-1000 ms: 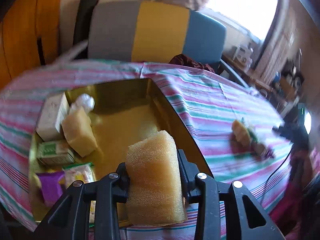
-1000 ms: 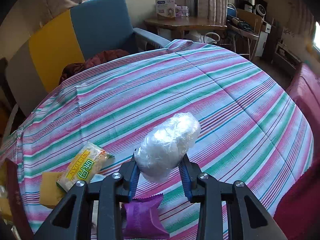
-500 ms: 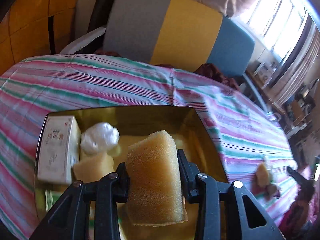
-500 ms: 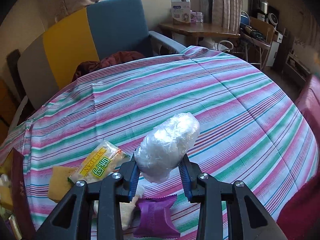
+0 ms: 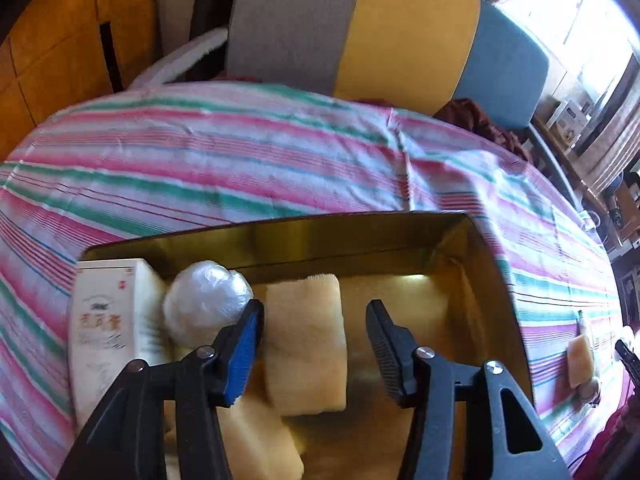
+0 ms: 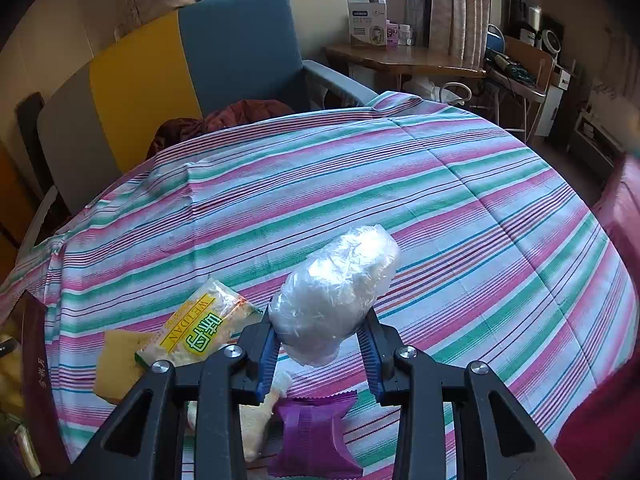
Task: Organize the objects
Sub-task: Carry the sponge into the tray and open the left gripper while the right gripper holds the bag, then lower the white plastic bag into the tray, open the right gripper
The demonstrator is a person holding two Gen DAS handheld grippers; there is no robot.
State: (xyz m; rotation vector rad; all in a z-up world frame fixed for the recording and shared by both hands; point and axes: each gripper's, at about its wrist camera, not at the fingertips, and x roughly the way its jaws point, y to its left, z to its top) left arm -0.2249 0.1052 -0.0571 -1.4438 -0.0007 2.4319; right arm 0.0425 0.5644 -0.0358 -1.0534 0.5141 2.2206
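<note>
In the left wrist view, a gold-lined box (image 5: pixel 360 236) is seen in the lower half of the frame, set on the surface under a striped cloth (image 5: pixel 240 160). Along the box's left wall a white carton (image 5: pixel 108 332) is stood, with a plastic-wrapped ball (image 5: pixel 204 304) just beside it and partly hidden behind the left pad. A yellow sponge (image 5: pixel 304 340) is seen lying in the box between the left tongs (image 5: pixel 316 348), leaning on a second sponge (image 5: pixel 260 440) at the lower edge. The tongs are opening and their pads are no longer pressed on the sponge; a clear gap is seen on its right side. At the far right edge a small sponge piece (image 5: pixel 580 360) is seen on the cloth. A grey, yellow and blue chair (image 5: pixel 400 28) fills the top.

In the right wrist view, a wrapped white bundle (image 6: pixel 336 292) is held pinched in the right tongs (image 6: pixel 320 344), narrow, above the cloth at lower centre. Below them a purple packet (image 6: pixel 316 432) is seen, and to the lower left a yellow snack packet (image 6: pixel 200 328) lying over a yellow sponge square (image 6: pixel 116 364). The box's dark outer wall (image 6: pixel 36 380) is seen at the left edge.

Compared with a second ago, the sponge was then clamped upright in the left tongs above the box's near rim; now it is released inside. The right tongs' grip is unchanged.
</note>
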